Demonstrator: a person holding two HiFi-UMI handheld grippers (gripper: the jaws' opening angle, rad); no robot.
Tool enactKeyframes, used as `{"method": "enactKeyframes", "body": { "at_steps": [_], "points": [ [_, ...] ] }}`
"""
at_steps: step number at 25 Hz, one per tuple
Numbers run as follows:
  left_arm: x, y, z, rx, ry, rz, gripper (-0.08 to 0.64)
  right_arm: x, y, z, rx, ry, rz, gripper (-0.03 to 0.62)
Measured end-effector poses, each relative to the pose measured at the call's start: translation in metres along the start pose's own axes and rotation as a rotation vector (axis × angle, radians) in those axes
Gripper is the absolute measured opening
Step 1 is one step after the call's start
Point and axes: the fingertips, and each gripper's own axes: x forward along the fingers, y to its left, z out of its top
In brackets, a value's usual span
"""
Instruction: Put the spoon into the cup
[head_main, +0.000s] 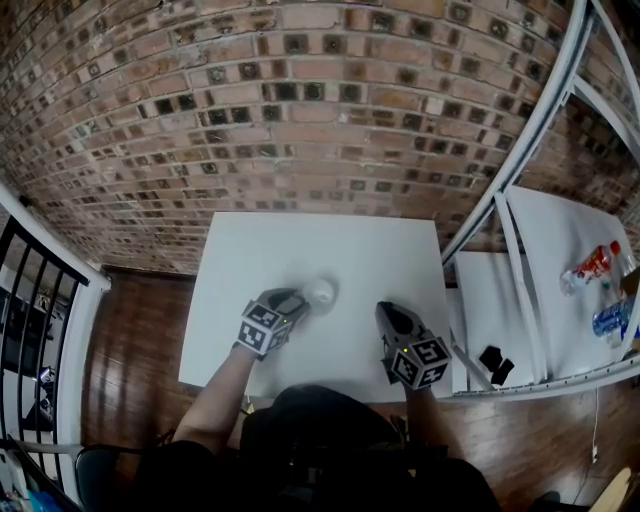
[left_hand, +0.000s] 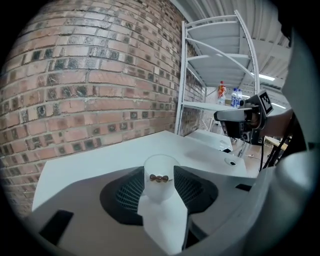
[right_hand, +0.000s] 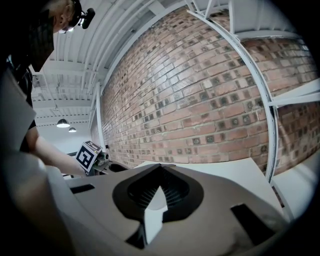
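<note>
On the white table (head_main: 330, 250) before a brick wall (head_main: 300, 100), a frosted, round cup (left_hand: 159, 187) stands upright between the parted jaws of the left claw (head_main: 298, 303). Only the left gripper view shows a small brown knobbly mark (left_hand: 159, 178) at its wall; whether it is spoon or print I cannot tell. The right claw (right_hand: 160, 167), tips together, holds nothing. Labels on the bottles (head_main: 592, 266) are too small to read.
</note>
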Motion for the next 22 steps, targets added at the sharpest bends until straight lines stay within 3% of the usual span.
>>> {"method": "enactKeyframes", "body": {
  "at_steps": [7,9,11,14,22],
  "points": [
    [-0.038,0.024,0.028,-0.021,-0.124,0.067,0.184,0.005,0.002,0.003,-0.015,0.003,0.007,0.005],
    [-0.050,0.030,0.040,-0.015,-0.167,0.093,0.129,0.008,0.005,0.008,-0.023,-0.004,0.014,0.005],
    [-0.065,0.037,0.054,-0.030,-0.231,0.127,0.003,0.012,0.009,0.015,-0.035,-0.011,0.023,0.005],
    [-0.088,0.042,0.068,-0.077,-0.319,0.154,0.003,0.018,0.014,0.021,-0.048,-0.016,0.037,0.005],
    [-0.146,0.052,0.088,-0.038,-0.433,0.251,0.003,0.030,0.029,0.033,-0.052,-0.037,0.054,0.005]
  ]
}}
